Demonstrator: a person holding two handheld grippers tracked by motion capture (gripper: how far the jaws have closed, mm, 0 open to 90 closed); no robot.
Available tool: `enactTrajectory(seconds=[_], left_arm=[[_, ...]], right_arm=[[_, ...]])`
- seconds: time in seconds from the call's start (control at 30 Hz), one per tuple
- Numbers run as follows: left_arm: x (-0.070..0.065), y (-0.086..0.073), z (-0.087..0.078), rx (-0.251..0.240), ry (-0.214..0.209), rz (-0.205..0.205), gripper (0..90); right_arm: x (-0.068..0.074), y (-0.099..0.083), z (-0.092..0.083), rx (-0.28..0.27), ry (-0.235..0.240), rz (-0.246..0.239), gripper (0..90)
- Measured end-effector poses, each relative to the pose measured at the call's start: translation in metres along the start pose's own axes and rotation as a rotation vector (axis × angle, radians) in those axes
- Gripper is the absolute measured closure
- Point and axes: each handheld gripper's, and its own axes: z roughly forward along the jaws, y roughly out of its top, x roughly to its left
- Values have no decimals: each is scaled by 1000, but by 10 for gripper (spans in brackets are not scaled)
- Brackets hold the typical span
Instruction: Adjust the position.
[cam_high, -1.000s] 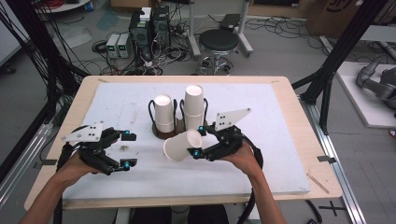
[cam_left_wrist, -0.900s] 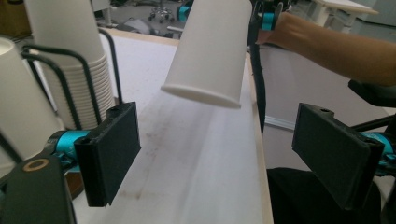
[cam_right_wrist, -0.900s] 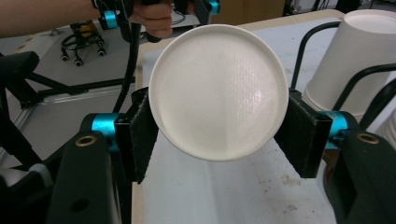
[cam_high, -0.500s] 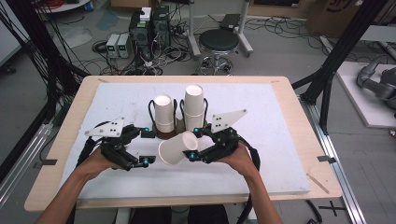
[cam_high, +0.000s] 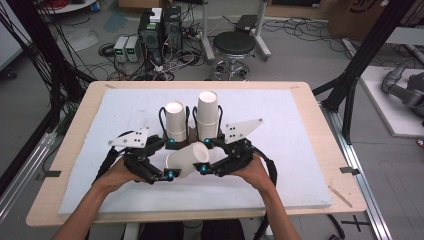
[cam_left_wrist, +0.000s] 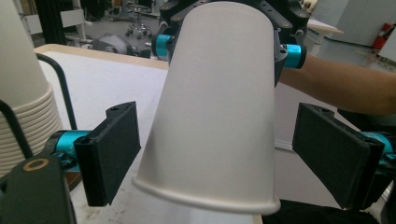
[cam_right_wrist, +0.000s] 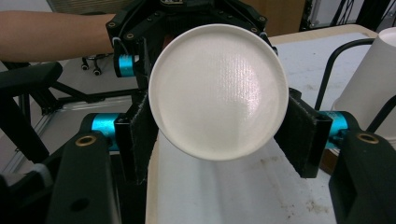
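1. The right gripper has its two black jaws clamped on the narrow bottom end of a white tapered paper cup, one pad on each side of the base, as the right gripper view shows.

2. That cup hangs clear of the white foam mat, lying roughly level. Its long axis runs from the right fingers toward the left ones, wide rolled rim leading.

3. The left gripper stands open, its jaws a fair way apart and holding nothing. In the left gripper view the cup's rim end sits between the two black pads, with a gap on either side, so neither pad touches the wall.

4. The left fingers are therefore already astride the cup; I judge that the coming move is simply a closing on the wide end, square to the cup's axis.

5. Just beyond both sets of fingers stand two upside-down stacks of white paper cups in black wire holders.
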Motion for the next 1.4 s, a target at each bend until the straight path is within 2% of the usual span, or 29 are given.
enactTrajectory(seconds=[0.47, 0.6, 0.87, 1.17, 1.2, 1.4], left_arm=[[1, -1, 18, 11, -39, -9, 151], [0, -2, 19, 28, -62, -15, 151], [0, -4, 19, 40, -73, -19, 158], [1, -6, 19, 53, -94, -2, 236], [0, -6, 19, 56, -96, 9, 280], [0, -6, 18, 65, -90, 16, 303]], right_arm=[[1, 0, 1, -34, 37, -4, 358], [1, 1, 0, -50, 50, -7, 358], [1, 1, -1, -58, 60, -13, 358], [2, 0, 2, -57, 74, -16, 362], [2, 0, 2, -54, 71, -15, 365], [1, 0, 2, -47, 72, -21, 366]])
